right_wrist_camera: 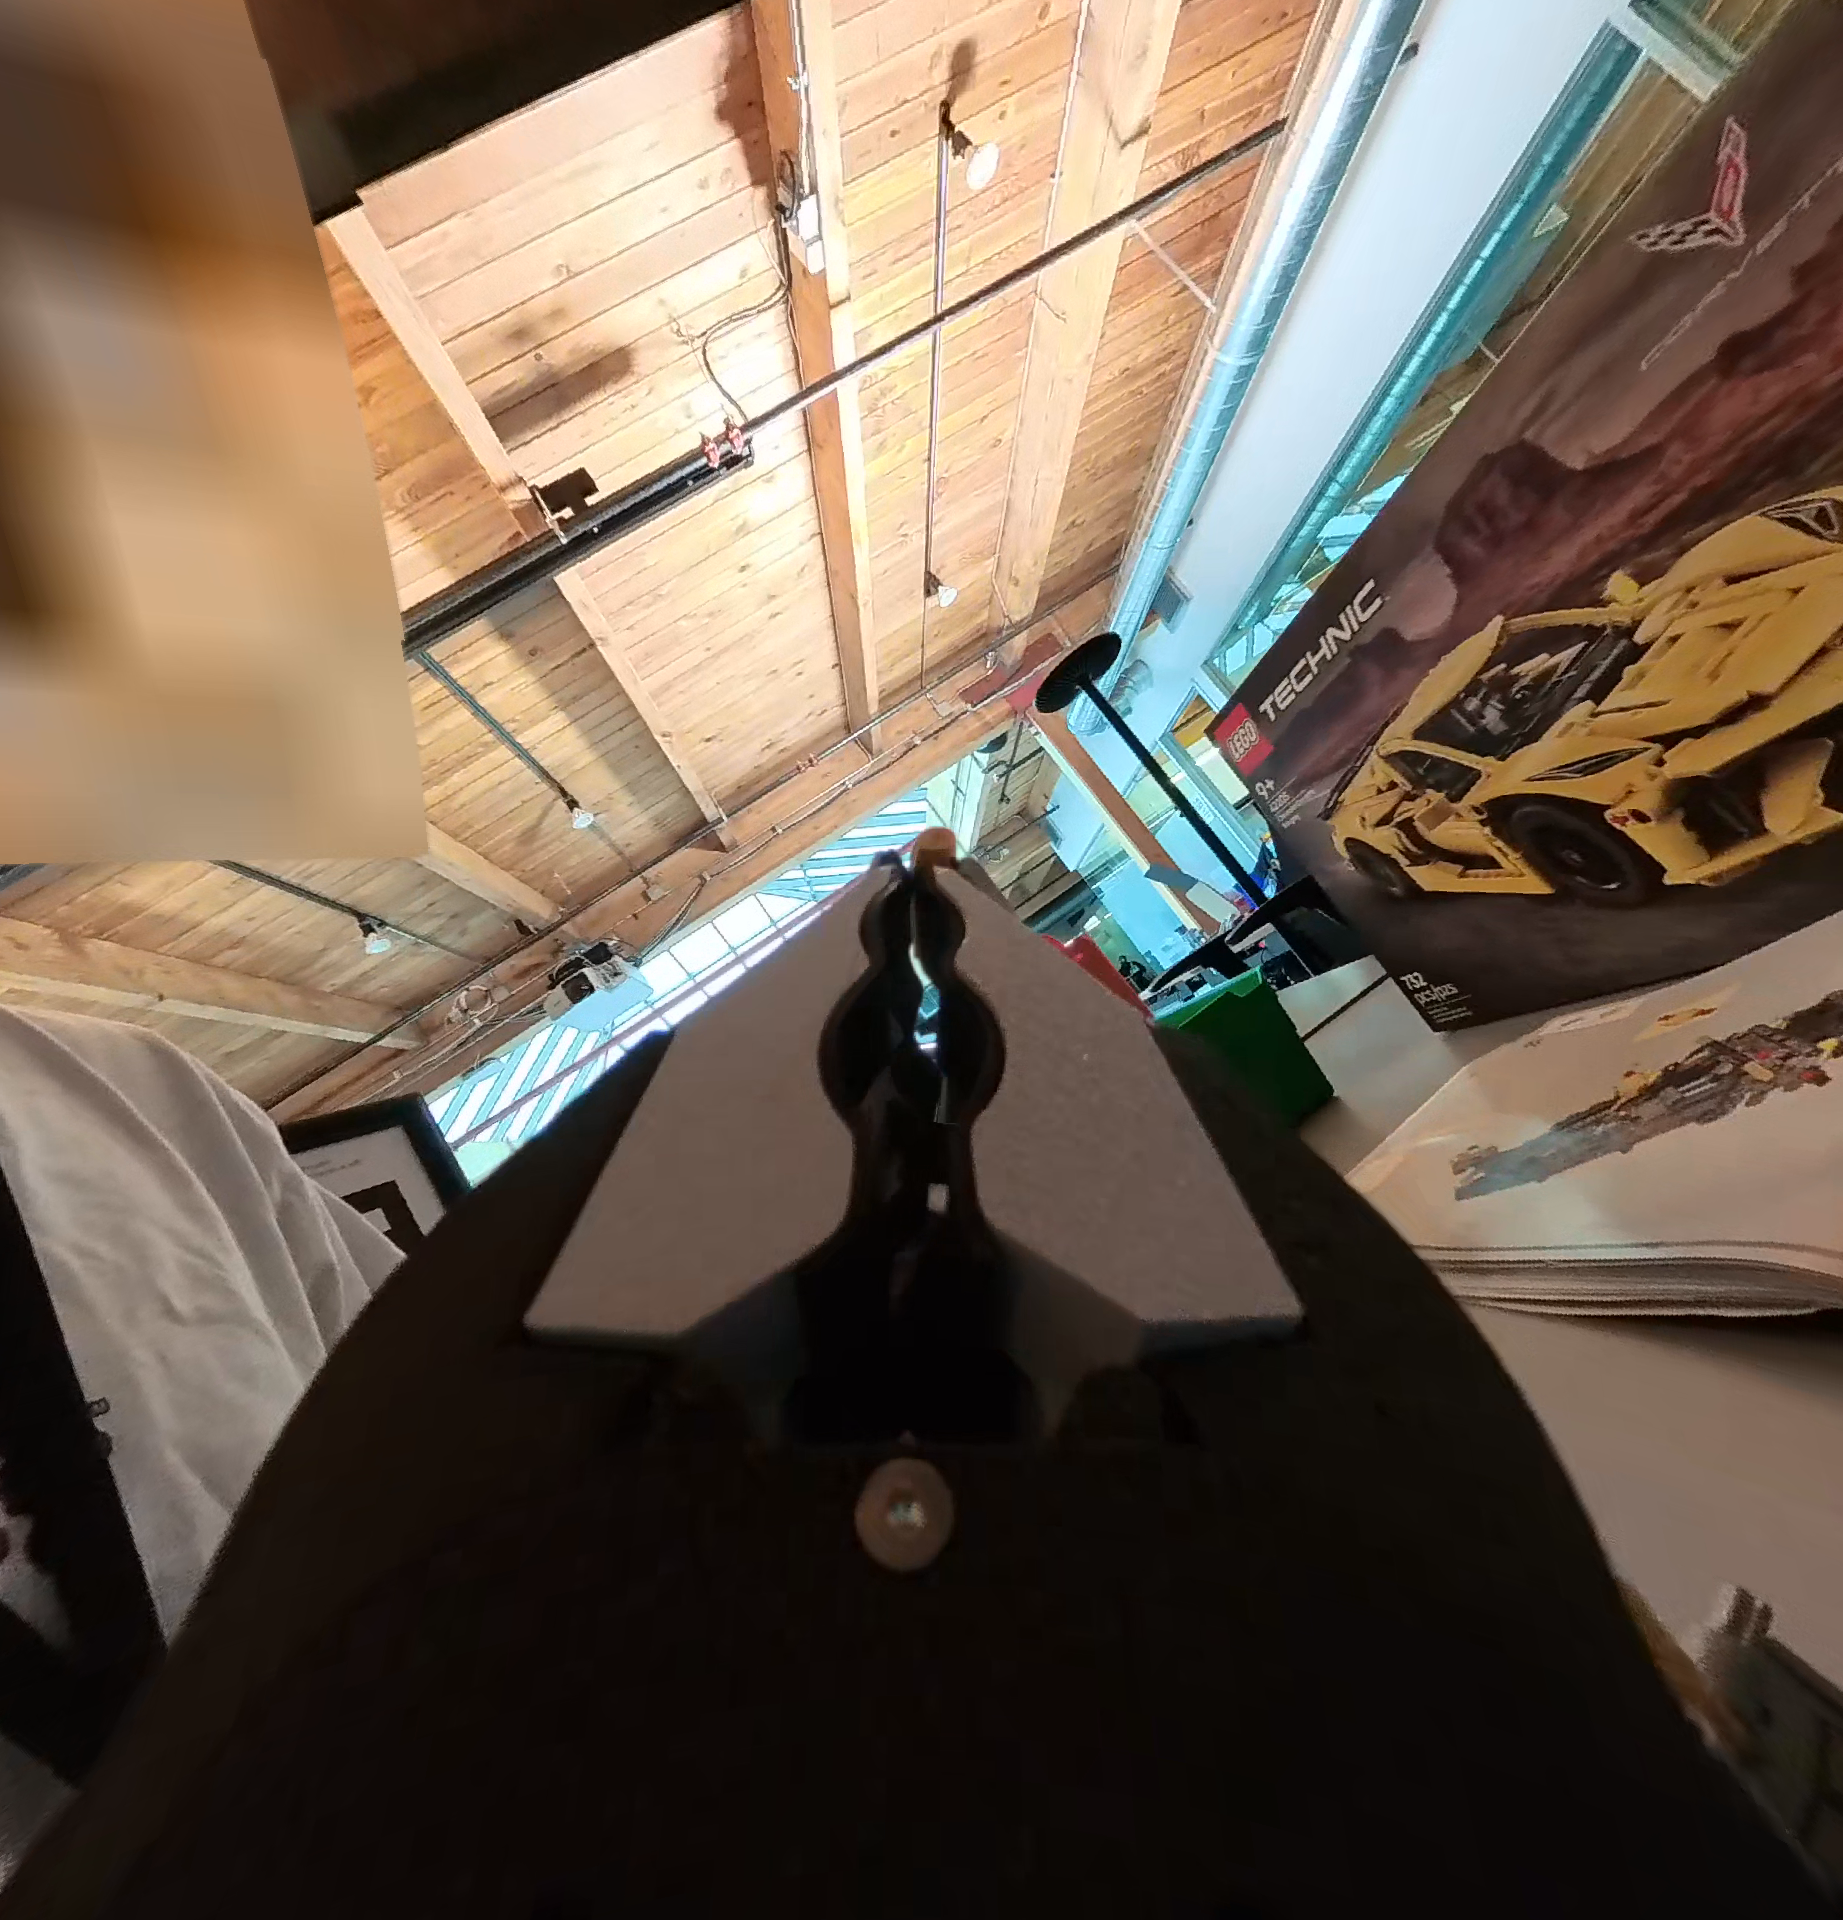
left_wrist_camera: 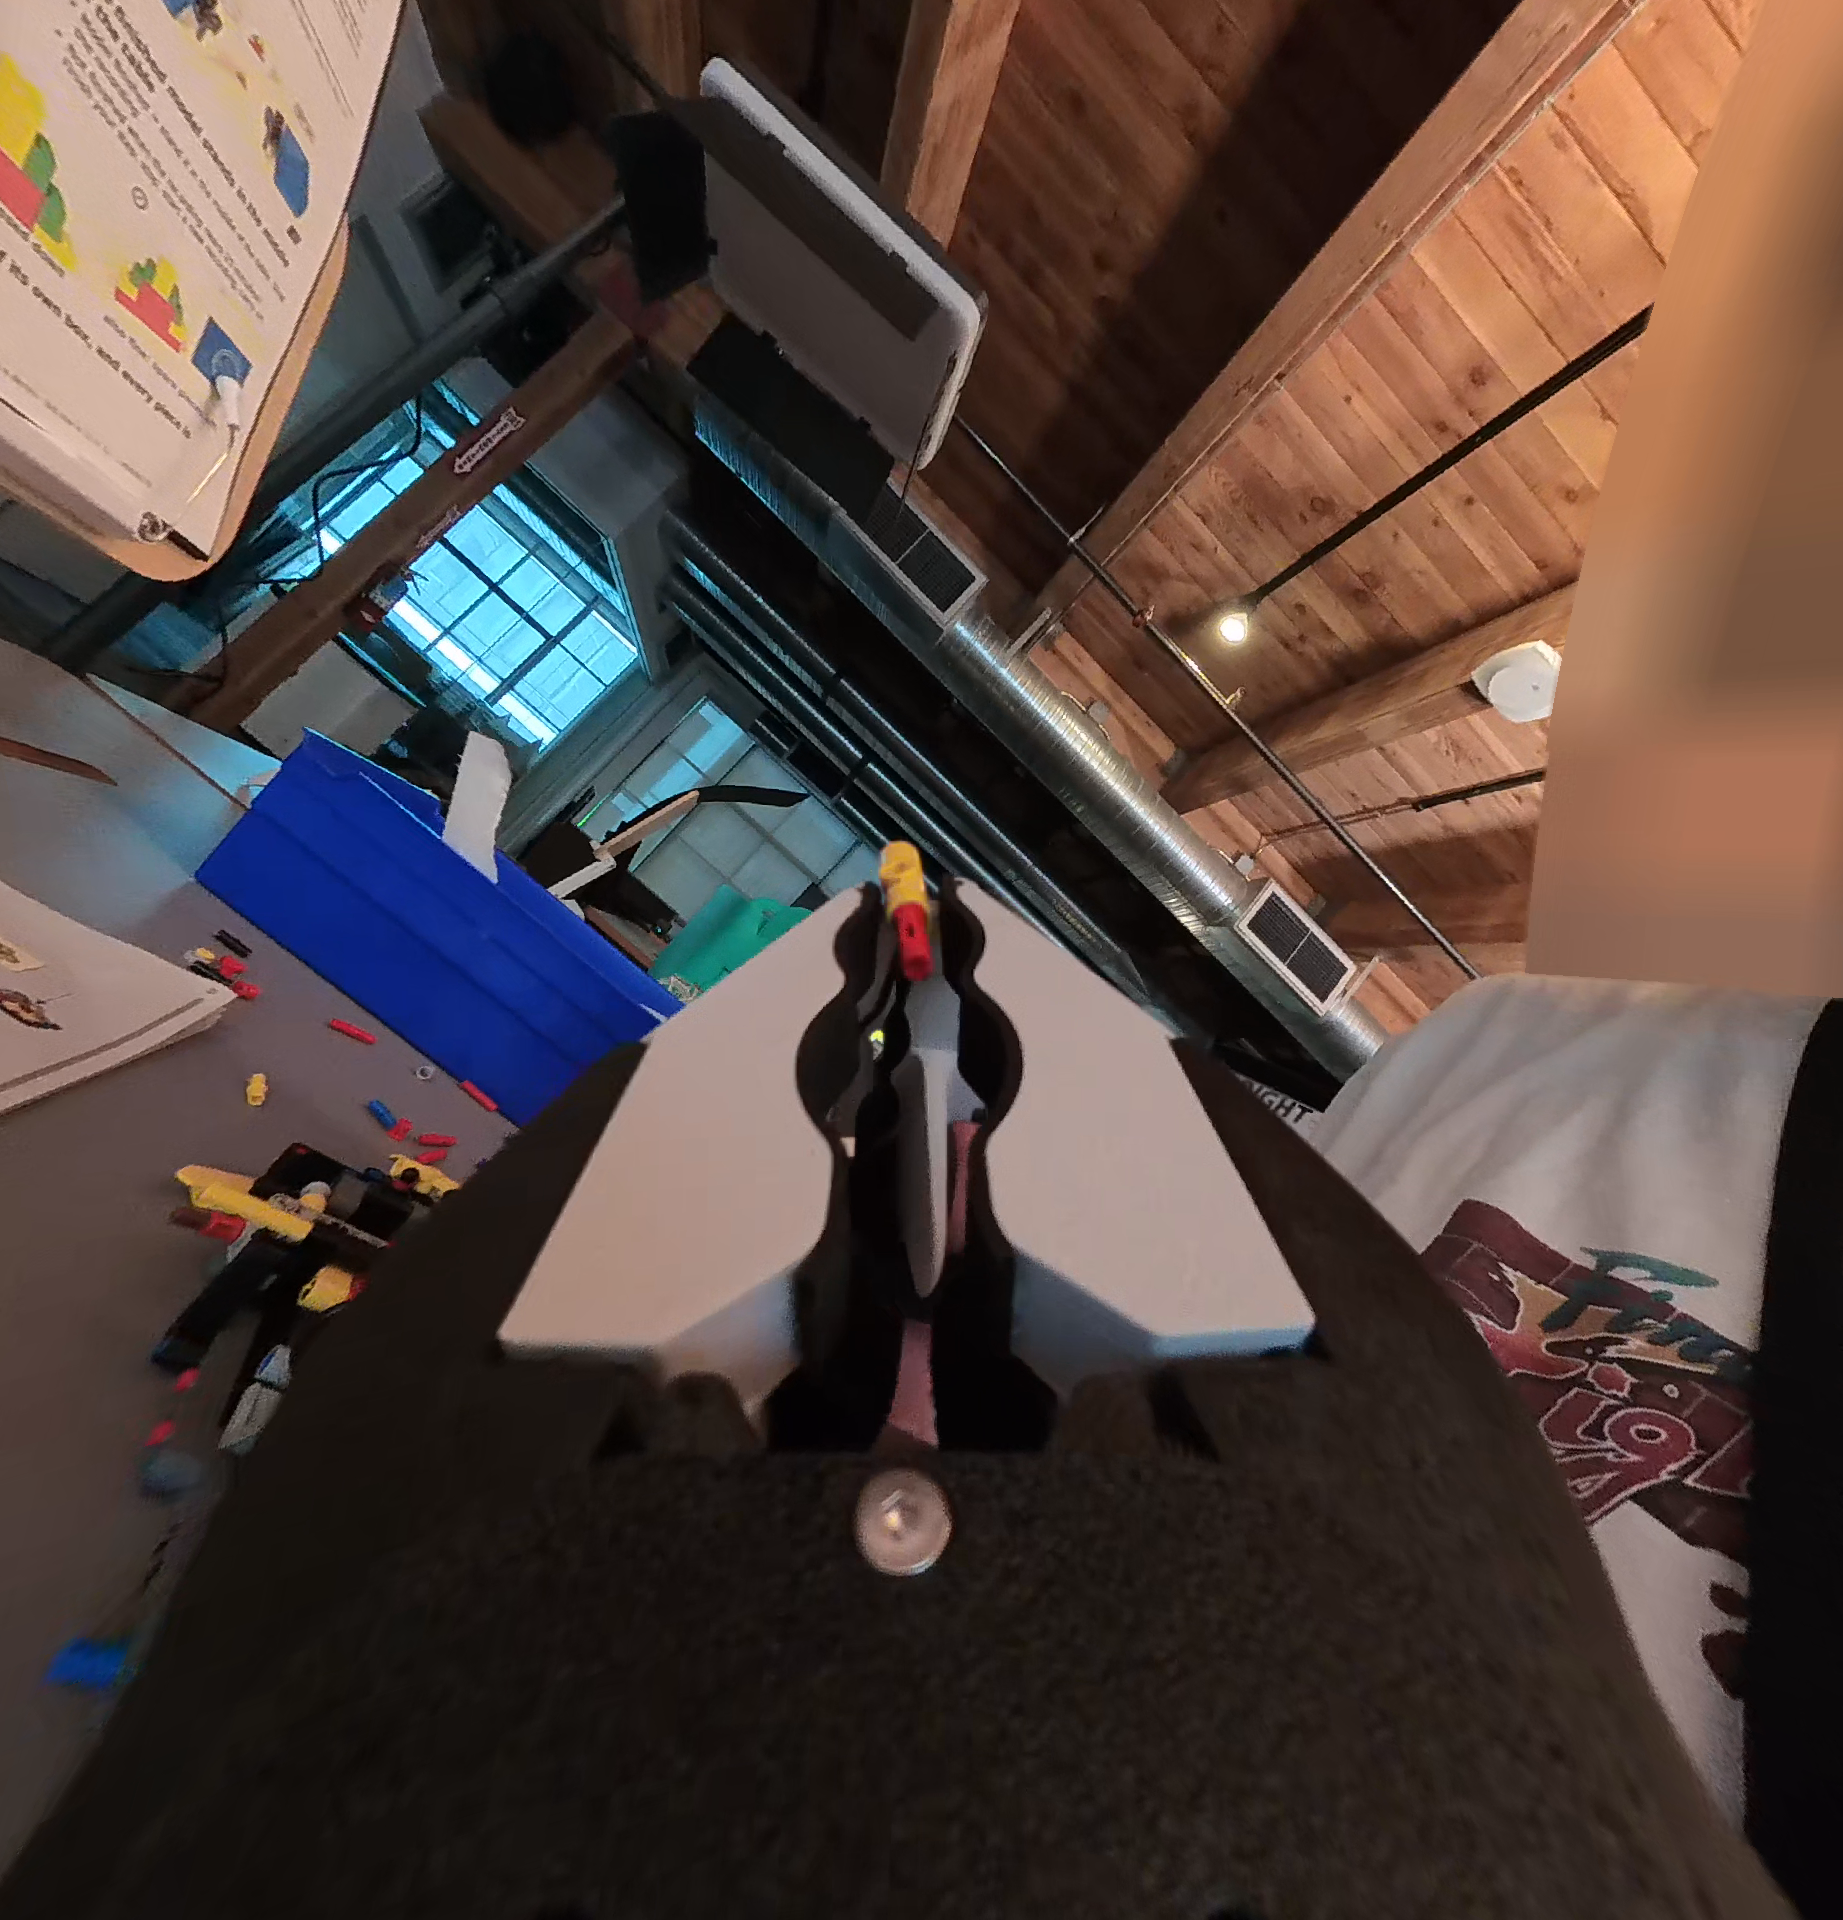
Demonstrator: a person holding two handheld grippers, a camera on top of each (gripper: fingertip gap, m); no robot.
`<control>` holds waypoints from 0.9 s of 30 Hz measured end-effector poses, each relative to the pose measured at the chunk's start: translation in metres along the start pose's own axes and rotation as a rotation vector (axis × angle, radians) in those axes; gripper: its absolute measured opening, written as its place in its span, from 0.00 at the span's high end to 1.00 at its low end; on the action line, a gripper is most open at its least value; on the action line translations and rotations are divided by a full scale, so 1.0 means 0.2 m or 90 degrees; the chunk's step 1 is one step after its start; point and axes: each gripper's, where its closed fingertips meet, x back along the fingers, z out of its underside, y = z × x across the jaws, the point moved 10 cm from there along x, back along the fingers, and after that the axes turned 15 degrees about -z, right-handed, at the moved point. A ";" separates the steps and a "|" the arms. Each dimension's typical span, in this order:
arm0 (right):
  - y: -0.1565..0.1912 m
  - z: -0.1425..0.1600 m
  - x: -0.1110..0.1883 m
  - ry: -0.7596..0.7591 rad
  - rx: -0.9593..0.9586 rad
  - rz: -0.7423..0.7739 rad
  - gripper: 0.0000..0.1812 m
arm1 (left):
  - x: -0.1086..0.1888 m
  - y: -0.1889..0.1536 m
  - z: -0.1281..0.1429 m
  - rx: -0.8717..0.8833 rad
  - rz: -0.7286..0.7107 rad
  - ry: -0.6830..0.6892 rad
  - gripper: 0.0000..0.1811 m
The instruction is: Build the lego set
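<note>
Left tongs [left_wrist_camera: 909,914] pinching yellow-and-red lego piece [left_wrist_camera: 904,902] at tips, raised

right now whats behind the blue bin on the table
Behind the blue bin, a white piece rises above its rim, with green bins and windows farther off. The bin's wall hides its contents and the table right behind it.

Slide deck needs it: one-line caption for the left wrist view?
Left gripper raised, pinching a small yellow-and-red piece, half-built model on the table below.
</note>
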 end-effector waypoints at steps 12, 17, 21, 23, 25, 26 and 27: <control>-0.01 0.00 0.01 -0.012 0.009 0.009 1.00 | 0.00 0.02 0.01 0.042 0.000 -0.005 0.95; -0.01 0.00 0.01 -0.013 0.003 0.008 1.00 | 0.00 0.03 0.01 0.043 -0.002 -0.005 0.96; -0.02 0.01 0.02 -0.016 -0.009 0.002 1.00 | 0.01 0.02 0.01 0.046 0.000 -0.013 0.96; -0.02 0.02 0.01 -0.020 -0.013 0.000 1.00 | 0.01 0.03 0.01 0.050 0.002 -0.017 0.96; -0.02 0.02 0.01 -0.018 -0.011 0.000 1.00 | 0.01 0.02 0.01 0.050 0.002 -0.021 0.96; -0.02 0.02 0.01 -0.018 -0.012 -0.001 1.00 | 0.01 0.02 0.01 0.051 0.002 -0.022 0.96; -0.02 0.02 0.01 -0.018 -0.013 -0.001 1.00 | 0.01 0.02 0.01 0.052 0.002 -0.022 0.96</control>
